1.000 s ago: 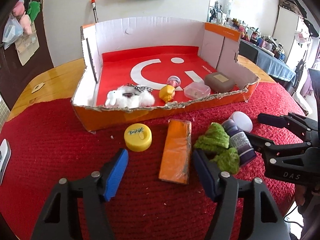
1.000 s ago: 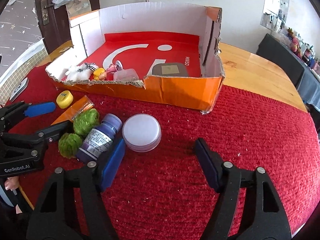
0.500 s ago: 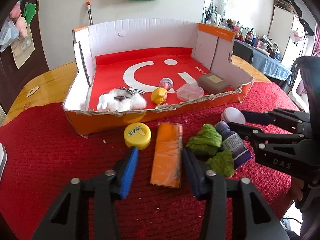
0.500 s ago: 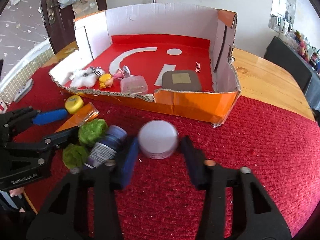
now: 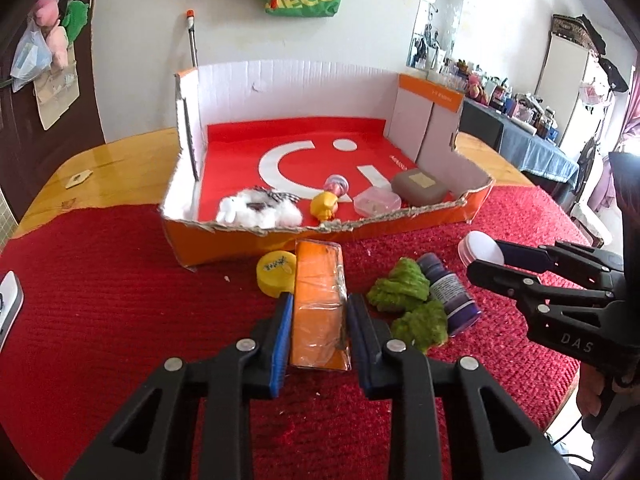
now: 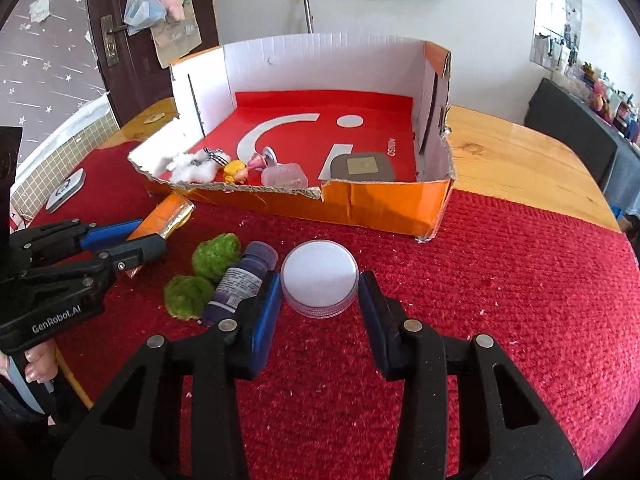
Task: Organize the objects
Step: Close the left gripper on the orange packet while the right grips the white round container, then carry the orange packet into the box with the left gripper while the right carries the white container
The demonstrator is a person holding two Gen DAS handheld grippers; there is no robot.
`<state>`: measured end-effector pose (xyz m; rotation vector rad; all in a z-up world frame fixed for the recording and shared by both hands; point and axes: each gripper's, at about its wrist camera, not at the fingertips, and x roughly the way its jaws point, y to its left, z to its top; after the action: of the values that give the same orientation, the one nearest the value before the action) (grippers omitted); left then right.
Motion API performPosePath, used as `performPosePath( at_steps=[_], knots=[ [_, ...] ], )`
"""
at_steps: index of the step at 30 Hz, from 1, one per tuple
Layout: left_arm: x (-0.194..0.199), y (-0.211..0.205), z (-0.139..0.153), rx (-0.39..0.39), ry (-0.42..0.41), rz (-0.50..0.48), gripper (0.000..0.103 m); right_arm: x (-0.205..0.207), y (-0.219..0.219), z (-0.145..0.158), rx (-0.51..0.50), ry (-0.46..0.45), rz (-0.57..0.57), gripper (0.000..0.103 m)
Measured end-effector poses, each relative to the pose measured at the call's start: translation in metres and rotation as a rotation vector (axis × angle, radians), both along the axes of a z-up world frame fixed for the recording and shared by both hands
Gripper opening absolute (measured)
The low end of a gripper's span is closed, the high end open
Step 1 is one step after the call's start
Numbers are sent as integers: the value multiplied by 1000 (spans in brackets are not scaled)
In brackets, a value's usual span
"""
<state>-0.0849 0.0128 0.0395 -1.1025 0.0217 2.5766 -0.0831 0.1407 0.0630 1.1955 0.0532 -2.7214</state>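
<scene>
Left wrist view shows the left gripper (image 5: 316, 332) clamped on an orange packet (image 5: 319, 304) lying on the red cloth (image 5: 120, 312), its jaws having just been closing onto it. A yellow lid (image 5: 275, 272) touches the packet's left edge, near the cardboard box (image 5: 424, 120). Right wrist view shows the right gripper (image 6: 319, 300) gripping a round white jar (image 6: 319, 278) near the cloth's middle, just beside a purple bottle (image 6: 244, 280) and green moss clumps (image 6: 216, 256).
</scene>
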Motion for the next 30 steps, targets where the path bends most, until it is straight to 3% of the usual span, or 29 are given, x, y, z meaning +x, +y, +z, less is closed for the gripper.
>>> performPosePath(
  at_steps=[14,30],
  knots=[
    [20,-4,19,14,43,0,28,20,-9,22,3,59,20,38],
    [25,-4,24,18,54,-2,28,27,-13,24,7,62,33,38]
  ],
)
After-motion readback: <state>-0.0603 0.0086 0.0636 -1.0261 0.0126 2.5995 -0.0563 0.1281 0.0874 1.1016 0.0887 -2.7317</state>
